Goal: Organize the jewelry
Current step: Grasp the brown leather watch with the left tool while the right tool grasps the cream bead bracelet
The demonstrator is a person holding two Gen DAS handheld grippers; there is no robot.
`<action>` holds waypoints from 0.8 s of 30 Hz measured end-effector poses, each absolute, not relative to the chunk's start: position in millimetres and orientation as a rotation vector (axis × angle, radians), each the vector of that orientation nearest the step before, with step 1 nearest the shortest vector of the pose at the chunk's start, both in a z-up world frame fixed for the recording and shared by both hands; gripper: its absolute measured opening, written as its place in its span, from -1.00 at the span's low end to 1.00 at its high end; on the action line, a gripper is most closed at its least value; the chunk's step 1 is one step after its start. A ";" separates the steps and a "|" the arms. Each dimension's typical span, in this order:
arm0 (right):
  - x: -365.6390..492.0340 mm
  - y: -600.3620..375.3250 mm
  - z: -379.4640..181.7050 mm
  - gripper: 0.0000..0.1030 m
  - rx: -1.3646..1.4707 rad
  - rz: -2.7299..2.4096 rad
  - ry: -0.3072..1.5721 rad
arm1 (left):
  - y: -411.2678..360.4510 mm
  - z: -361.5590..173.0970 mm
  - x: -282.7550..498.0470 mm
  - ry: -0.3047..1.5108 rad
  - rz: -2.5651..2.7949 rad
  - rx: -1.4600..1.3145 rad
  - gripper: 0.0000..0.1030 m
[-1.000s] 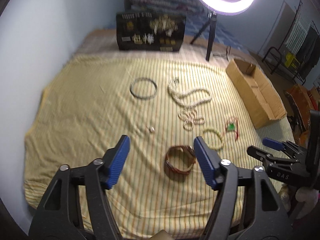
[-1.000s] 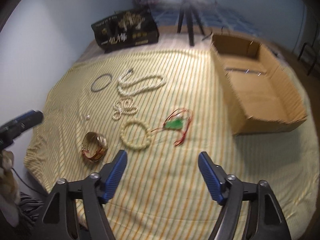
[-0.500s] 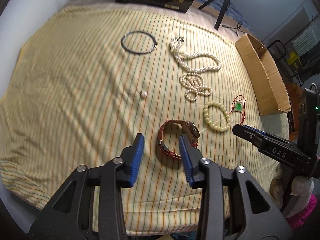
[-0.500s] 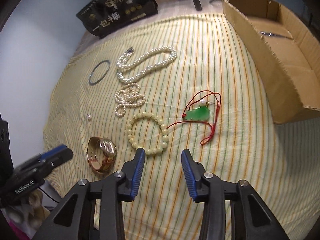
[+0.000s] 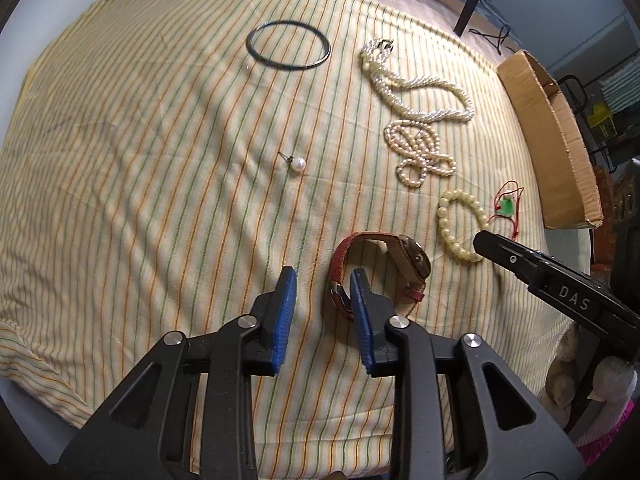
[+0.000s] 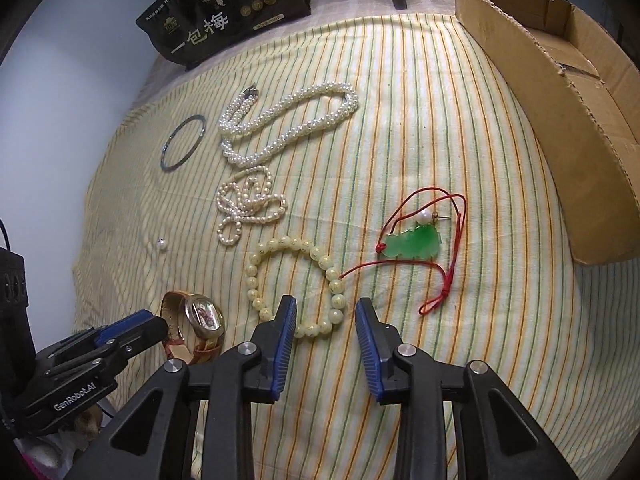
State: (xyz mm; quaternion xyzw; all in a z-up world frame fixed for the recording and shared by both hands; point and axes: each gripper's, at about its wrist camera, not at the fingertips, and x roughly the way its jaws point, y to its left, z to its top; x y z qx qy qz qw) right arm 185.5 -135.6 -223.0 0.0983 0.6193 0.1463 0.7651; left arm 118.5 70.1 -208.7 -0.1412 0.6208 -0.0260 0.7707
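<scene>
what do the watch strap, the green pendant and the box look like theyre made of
Watch strap: likely leather, reddish-brown and matte, with a stitched edge. Pendant: looks like jade or glass, green, translucent and glossy. Box: corrugated cardboard, plain brown, with torn ragged edges.

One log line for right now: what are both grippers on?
left gripper: jaws closing beside watch, not gripping | right gripper: jaws closing over bead bracelet, not gripping | box: nothing placed yet

My 2 wrist cameras both look steeply down, close over the striped cloth [image 5: 140, 160]. The left view sits above the watch [image 5: 384, 268], with the right gripper [image 5: 480, 238] entering from its right edge. The right view sits above the bead bracelet [image 6: 296, 280]. Both share the watch, bracelet, pearls and cardboard box [image 6: 560, 100].
</scene>
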 end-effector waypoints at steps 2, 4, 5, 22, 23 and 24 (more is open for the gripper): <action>187.4 -133.4 -222.9 -0.44 0.204 0.315 1.344 | 67.2 -211.9 120.4 1.352 -0.059 -0.302 -0.54; 188.0 -131.5 -223.1 -0.50 0.192 0.312 1.343 | 62.3 -215.1 122.3 1.356 -0.060 -0.287 -0.58; 188.7 -129.8 -223.3 -0.54 0.179 0.310 1.341 | 60.3 -216.7 123.5 1.358 -0.062 -0.282 -0.60; 170.7 -127.1 -201.0 -0.90 0.154 0.362 1.246 | 49.8 -210.7 127.4 1.305 -0.054 -0.240 -0.87; 169.3 -126.6 -198.3 -0.90 0.152 0.365 1.239 | 50.3 -208.2 127.3 1.296 -0.053 -0.239 -0.87; 165.9 -127.3 -194.0 -0.90 0.145 0.372 1.227 | 51.0 -206.1 126.3 1.289 -0.053 -0.239 -0.87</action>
